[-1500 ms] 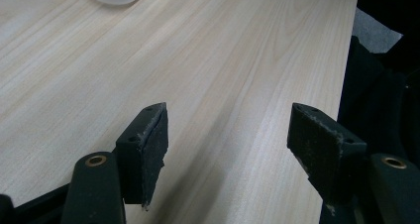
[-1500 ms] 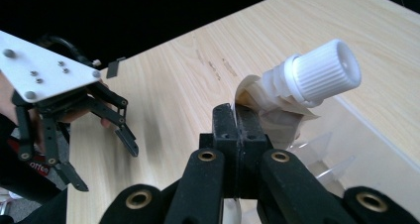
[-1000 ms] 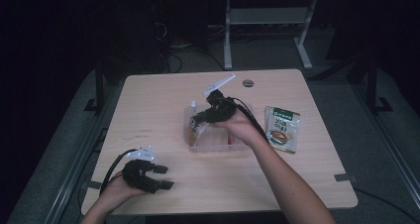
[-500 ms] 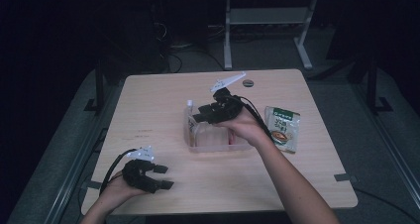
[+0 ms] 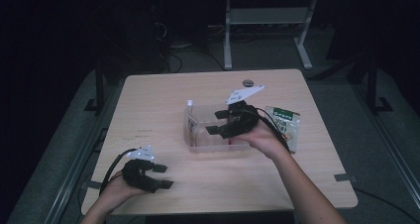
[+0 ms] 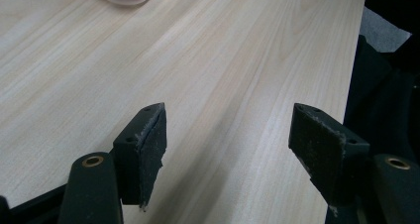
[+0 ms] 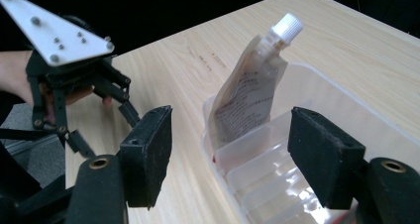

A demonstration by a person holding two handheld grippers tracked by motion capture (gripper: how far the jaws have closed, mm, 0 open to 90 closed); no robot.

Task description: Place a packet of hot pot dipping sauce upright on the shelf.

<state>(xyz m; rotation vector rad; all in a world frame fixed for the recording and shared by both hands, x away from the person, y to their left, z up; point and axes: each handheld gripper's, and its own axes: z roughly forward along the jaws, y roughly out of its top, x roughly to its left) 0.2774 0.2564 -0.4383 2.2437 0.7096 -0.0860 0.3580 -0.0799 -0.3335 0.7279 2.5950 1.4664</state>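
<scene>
Fingers: right gripper (image 5: 221, 122) spread wide, empty, drawn back near-right since a second ago; left gripper (image 5: 159, 176) spread, idle, near-left table (image 5: 148, 105).
Spouted pouch (image 7: 250, 92): upright, clear divided bin's (image 7: 356, 115) left end.
Meaning: pouch likely placed; snack packet (image 5: 286, 126), right of bin, perhaps next.

My left gripper (image 5: 159, 176) is in my left hand (image 5: 116, 189) at the near left, low, and its jaws stand wide apart and hold nothing. My right arm (image 5: 302, 189) reaches forward from the near right to the middle. My right hand (image 5: 262, 137) holds the right gripper (image 5: 218, 122), which points to the left. Its jaws are also wide apart and empty.
</scene>
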